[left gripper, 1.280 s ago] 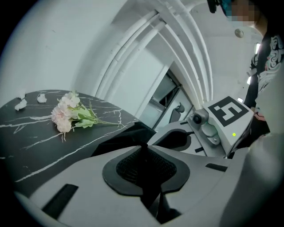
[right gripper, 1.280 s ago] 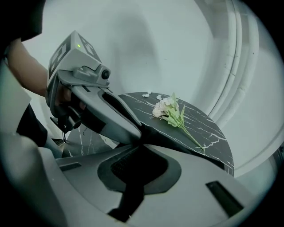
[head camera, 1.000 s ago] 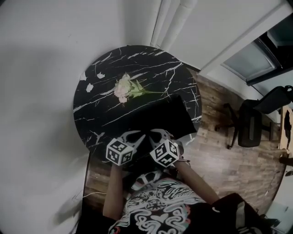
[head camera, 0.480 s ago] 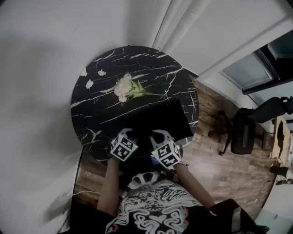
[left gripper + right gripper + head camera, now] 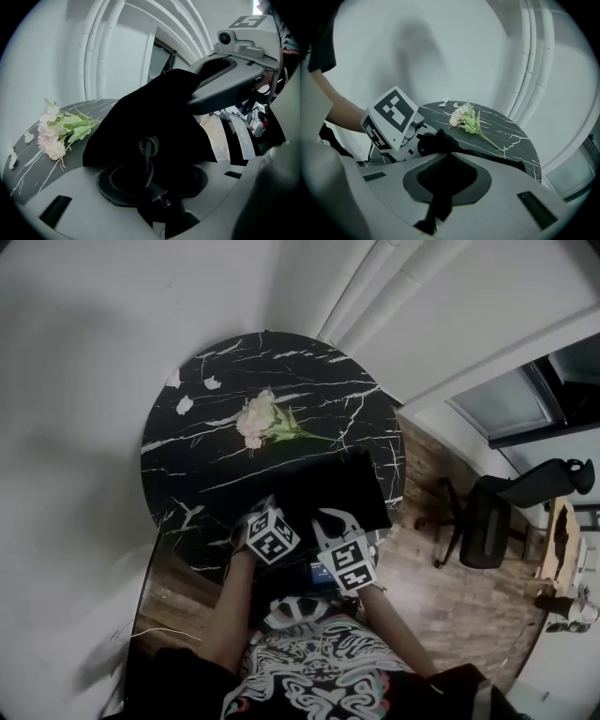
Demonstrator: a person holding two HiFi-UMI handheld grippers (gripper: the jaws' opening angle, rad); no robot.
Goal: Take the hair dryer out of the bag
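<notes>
A black bag [image 5: 328,486] lies at the near right of the round black marble table [image 5: 187,460]. My right gripper [image 5: 324,518] is at the bag's near edge, shut on a pinch of its fabric [image 5: 440,140]; the right gripper [image 5: 446,174] holds that fabric lifted. The left gripper [image 5: 256,514] is just left of it at the same edge. Its jaws have just been opening, and in the left gripper view the left gripper [image 5: 151,174] stands open. A looped black cord [image 5: 148,149] with a plug end hangs between the jaws. The raised bag [image 5: 154,117] hides the dryer's body.
A pale pink flower sprig [image 5: 255,420] lies mid-table beyond the bag, with a few white petal scraps [image 5: 185,404] at the far left. White wall pipes stand behind the table. An office chair [image 5: 483,521] stands on the wood floor to the right.
The left gripper has rolled and shifted right toward the bag's near edge, coming down a little. The right gripper has barely moved and keeps its pinch on the bag.
</notes>
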